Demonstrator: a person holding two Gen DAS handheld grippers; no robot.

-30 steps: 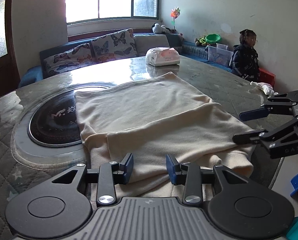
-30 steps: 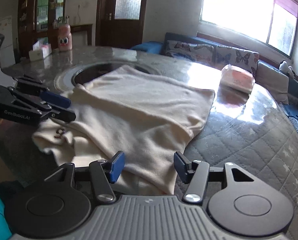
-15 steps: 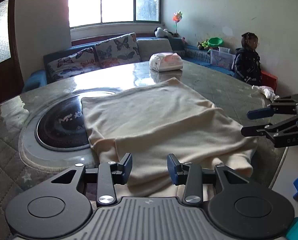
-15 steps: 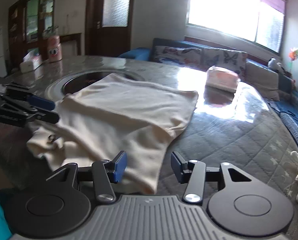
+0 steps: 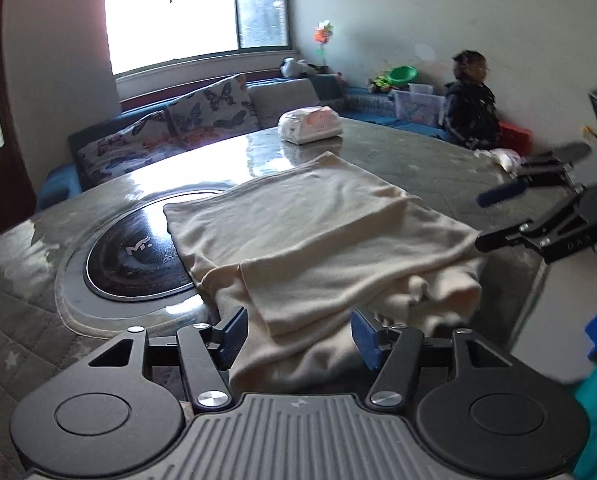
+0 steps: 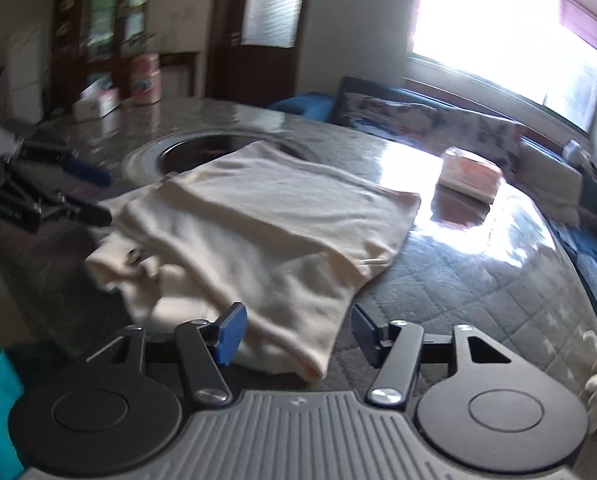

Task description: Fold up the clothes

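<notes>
A cream garment (image 5: 318,232) lies folded on the round table, its near edge bunched at the rim. My left gripper (image 5: 300,338) hovers over that near edge; its jaws are opening and the cloth lies loose below and between them, with no pad pressing on it. In the right wrist view the garment (image 6: 266,216) spreads ahead, one folded corner lying between the pads of my right gripper (image 6: 298,336), whose jaws are opening too and grip nothing. Each view shows the other gripper at the cloth's side: the right gripper (image 5: 494,218) and the left gripper (image 6: 98,196).
A black round inset (image 5: 134,256) sits in the table under the cloth's far left part. A wrapped pack (image 5: 310,124) lies further back. A person (image 5: 470,116) sits by the wall. A pink jar (image 6: 146,78) and a tissue box (image 6: 96,102) stand at the far edge.
Both grippers' jaws stand wider than before, and both hands have drawn back slightly. The garment's near edge now lies more bunched at the table rim.
</notes>
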